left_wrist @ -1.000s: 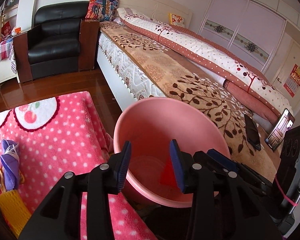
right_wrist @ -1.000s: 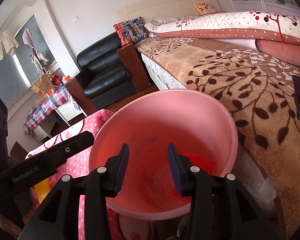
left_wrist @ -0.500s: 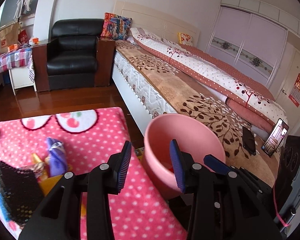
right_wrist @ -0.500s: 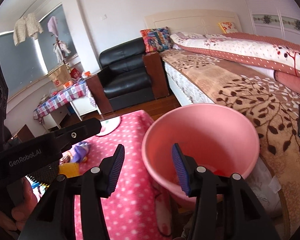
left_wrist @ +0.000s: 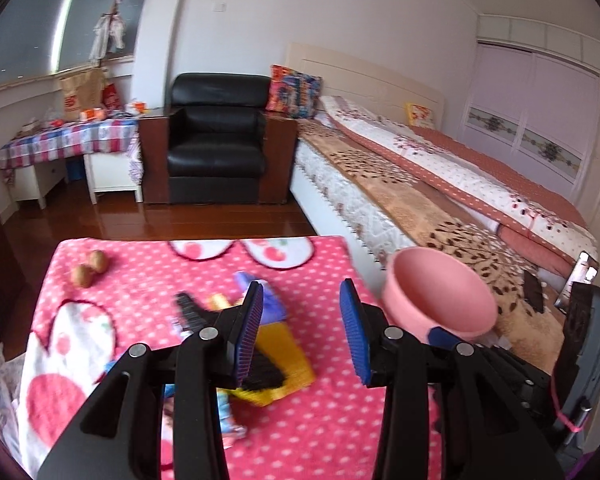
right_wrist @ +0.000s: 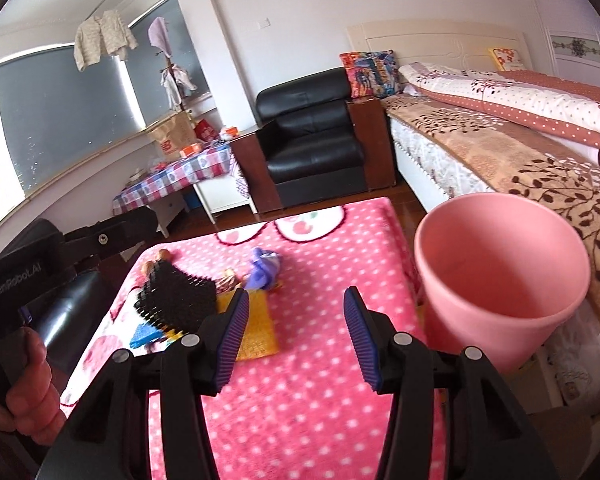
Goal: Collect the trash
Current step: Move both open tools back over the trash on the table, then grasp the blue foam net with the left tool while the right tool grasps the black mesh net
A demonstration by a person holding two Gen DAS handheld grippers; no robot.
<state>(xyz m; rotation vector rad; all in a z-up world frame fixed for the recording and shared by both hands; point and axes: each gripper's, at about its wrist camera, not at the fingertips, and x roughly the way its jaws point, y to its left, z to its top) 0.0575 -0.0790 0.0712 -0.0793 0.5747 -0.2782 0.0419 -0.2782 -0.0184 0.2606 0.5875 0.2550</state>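
Note:
A pink bin point(left_wrist: 440, 300) point(right_wrist: 500, 276) stands off the right edge of a table under a pink dotted cloth point(left_wrist: 324, 432) point(right_wrist: 300, 420). On the cloth lie a purple wrapper point(right_wrist: 265, 269) point(left_wrist: 274, 306), a yellow packet point(right_wrist: 256, 332) point(left_wrist: 284, 356), a black spiky piece point(right_wrist: 176, 300) and a blue scrap point(right_wrist: 144, 336). My left gripper point(left_wrist: 302, 332) is open and empty above the trash pile. My right gripper point(right_wrist: 294, 340) is open and empty over the cloth, left of the bin.
Two brown nuts point(left_wrist: 89, 268) lie at the cloth's far left. A bed point(left_wrist: 440, 196) runs along the right behind the bin. A black armchair point(left_wrist: 216, 148) and a side table with a checked cloth point(left_wrist: 64, 140) stand at the back. A phone point(left_wrist: 534, 294) lies on the bed.
Both grippers have pulled back and up from over the bin and swung left, so the table and trash pile come into view. Both stay open.

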